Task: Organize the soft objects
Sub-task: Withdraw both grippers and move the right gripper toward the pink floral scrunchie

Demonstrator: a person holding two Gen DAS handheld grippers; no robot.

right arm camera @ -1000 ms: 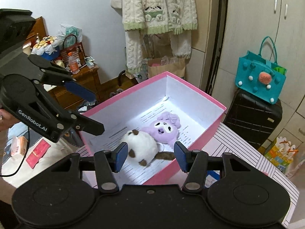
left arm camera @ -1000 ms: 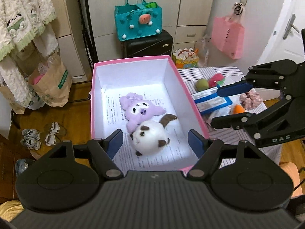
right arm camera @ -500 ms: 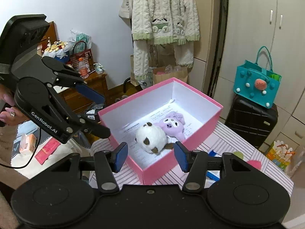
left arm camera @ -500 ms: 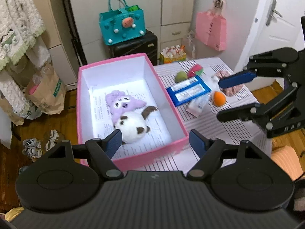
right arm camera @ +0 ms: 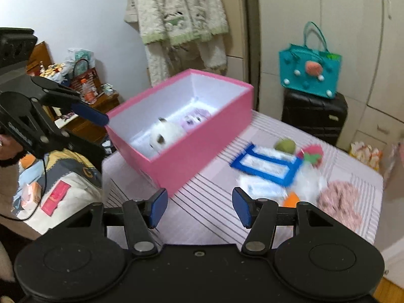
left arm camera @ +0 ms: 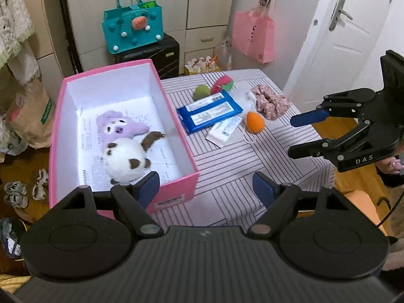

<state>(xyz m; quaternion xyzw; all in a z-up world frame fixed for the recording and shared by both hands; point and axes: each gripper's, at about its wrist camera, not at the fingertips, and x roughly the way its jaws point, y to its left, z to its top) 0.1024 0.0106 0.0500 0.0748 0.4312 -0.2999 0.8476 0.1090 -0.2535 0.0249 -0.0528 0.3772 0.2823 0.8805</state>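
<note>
Both tongs are spread wide with nothing between the pads. The left gripper (left arm camera: 205,188) hangs over the near end of the pink box (left arm camera: 174,197), with one blue pad over the box's near corner and the other over the striped tablecloth (left arm camera: 227,166). The right gripper (right arm camera: 199,208) floats above bare cloth, with the box off to its left and the loose stuff ahead on its right.

In the box, closest to the left tongs, there's the white plush (left arm camera: 126,160), a round ball with brown patches and its brown tail sticking out toward the box's right wall. Right behind it and touching it lies the purple plush (left arm camera: 121,127), lying flat with its face up. The box's long axis runs away from the left gripper.

Out on the cloth, right of the box: a white packet (left arm camera: 223,131), the blue wipes pack (left arm camera: 209,111) lying diagonally, an orange egg-shaped sponge (left arm camera: 255,122) pointing its narrow end up-left, then a pink scrunchie (left arm camera: 271,101). Farthest back are a green ball (left arm camera: 202,91) and a red-pink one (left arm camera: 222,83), which looks like a strawberry but it's kinda blurry.
</note>
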